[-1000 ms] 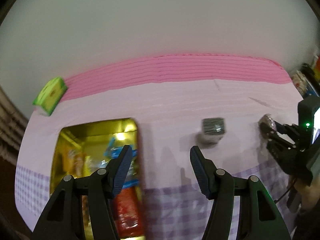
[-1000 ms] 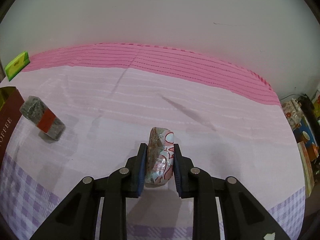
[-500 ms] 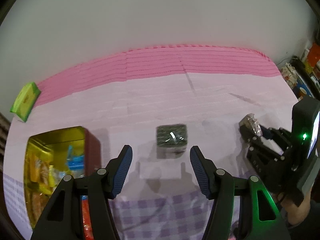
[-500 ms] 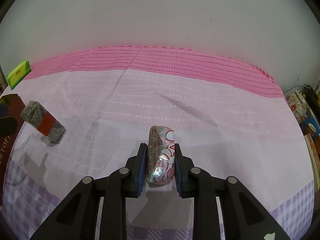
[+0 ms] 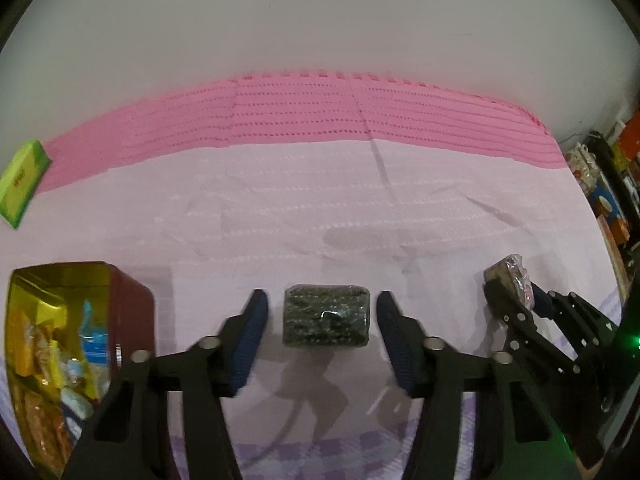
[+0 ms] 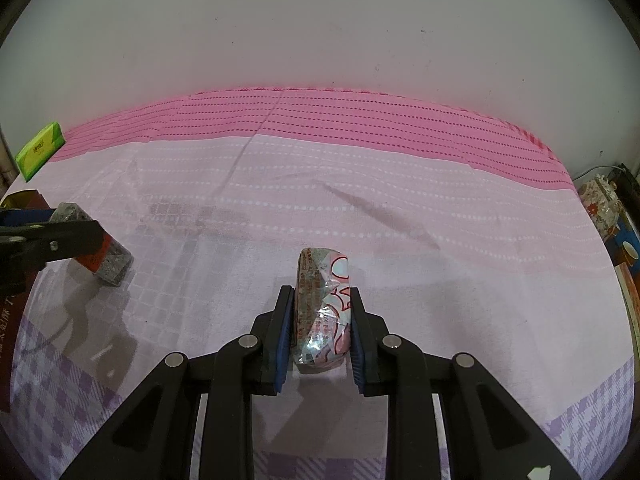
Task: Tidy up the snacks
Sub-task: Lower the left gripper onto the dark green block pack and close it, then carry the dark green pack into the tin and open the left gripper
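In the left wrist view, the tin [image 5: 60, 280] already holds several snacks, and the left gripper [image 5: 320, 328] is closing around a dark pack [image 5: 326, 322] lying on the bench [image 5: 280, 220], pads not yet touching it. In the right wrist view, the right gripper [image 6: 320, 328] is clamped on a wrapped cake [image 6: 322, 308] above the bench, so both pieces probably still have to reach the tin.

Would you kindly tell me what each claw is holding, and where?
Right claw clamps the wrapped snack by its flat sides. Left claw, closing, straddles the dark packet untouched.
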Tool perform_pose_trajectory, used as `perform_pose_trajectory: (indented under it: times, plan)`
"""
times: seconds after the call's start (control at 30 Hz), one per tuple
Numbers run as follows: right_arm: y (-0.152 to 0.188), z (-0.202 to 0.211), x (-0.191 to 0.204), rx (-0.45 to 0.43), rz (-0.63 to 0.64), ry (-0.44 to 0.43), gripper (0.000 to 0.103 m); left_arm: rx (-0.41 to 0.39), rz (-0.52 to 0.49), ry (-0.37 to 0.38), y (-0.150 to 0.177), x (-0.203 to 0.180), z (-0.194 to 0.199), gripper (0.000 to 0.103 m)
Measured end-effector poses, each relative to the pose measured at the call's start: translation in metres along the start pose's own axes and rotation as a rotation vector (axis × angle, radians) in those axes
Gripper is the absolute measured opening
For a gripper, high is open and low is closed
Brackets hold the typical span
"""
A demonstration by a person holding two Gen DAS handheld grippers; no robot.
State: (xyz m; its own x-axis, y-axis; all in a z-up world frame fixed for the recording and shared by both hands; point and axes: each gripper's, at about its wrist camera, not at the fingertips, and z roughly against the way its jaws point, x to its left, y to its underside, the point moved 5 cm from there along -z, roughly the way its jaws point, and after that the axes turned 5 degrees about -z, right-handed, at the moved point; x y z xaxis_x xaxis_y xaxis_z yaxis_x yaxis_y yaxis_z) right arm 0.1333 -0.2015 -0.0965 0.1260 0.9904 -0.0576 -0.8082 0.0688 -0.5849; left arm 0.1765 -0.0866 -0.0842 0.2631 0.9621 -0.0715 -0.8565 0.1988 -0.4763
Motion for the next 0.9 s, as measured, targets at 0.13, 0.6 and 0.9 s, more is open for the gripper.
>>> perform_pose_trajectory:
  times: [0.13, 0.6, 0.9]
  plan:
    - [0.000, 0.000, 0.000, 0.000, 0.000, 0.000, 0.023, -0.001, 0.018, 0.026, 0.001, 0.001, -0.002, 0.036]
    - [0.000, 0.001, 0.001, -0.001, 0.006, 0.004, 0.023, -0.011, 0.041, 0.015, 0.020, 0.016, 0.021, 0.036]
    - [0.000, 0.000, 0.001, 0.000, 0.006, 0.004, 0.023, -0.043, 0.024, 0.003, 0.022, 0.022, 0.050, 0.036]
